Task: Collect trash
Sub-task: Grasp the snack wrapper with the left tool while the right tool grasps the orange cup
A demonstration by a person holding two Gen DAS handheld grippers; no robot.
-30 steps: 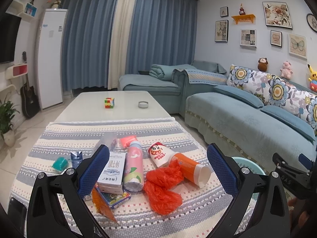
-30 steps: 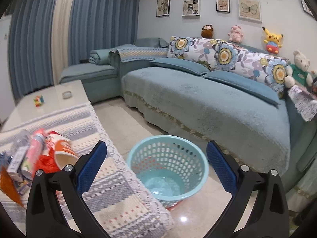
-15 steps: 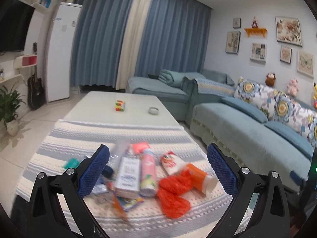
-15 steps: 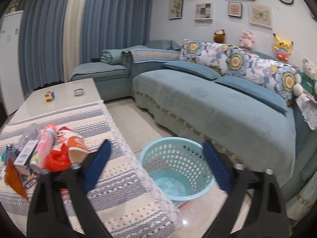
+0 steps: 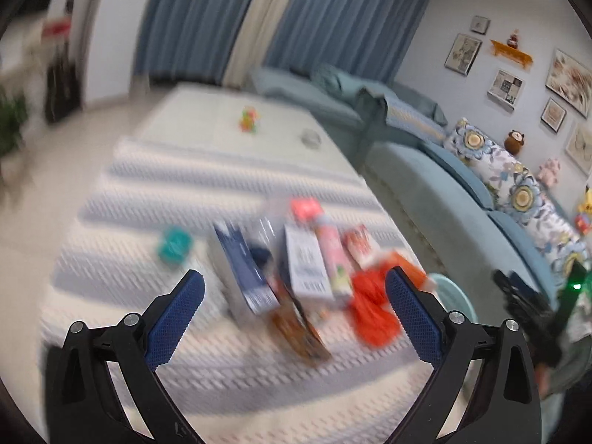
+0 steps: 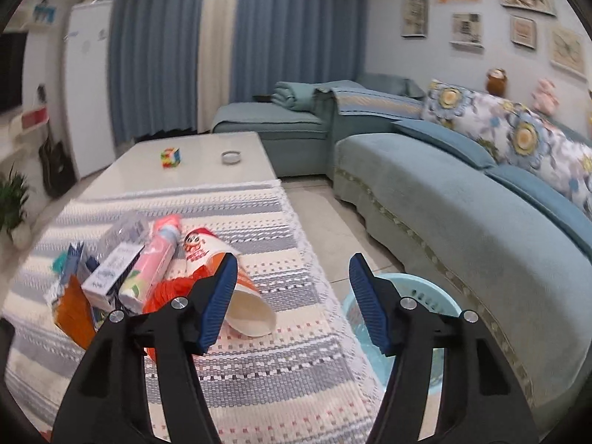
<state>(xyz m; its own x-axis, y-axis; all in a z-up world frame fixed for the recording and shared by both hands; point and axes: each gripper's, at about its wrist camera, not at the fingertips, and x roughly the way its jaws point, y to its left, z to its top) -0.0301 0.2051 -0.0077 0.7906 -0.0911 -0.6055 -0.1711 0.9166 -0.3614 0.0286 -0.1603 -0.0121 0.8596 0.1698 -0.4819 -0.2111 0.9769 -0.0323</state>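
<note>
Trash pile (image 6: 155, 270) heaped near table's right edge, directly above basket (image 6: 425, 288) on floor, so short drop. Right gripper (image 6: 290, 296) spread, empty, nearest paper cup (image 6: 240, 296), likely first pick. Left gripper (image 5: 294, 318) spread, empty, over pile.
</note>
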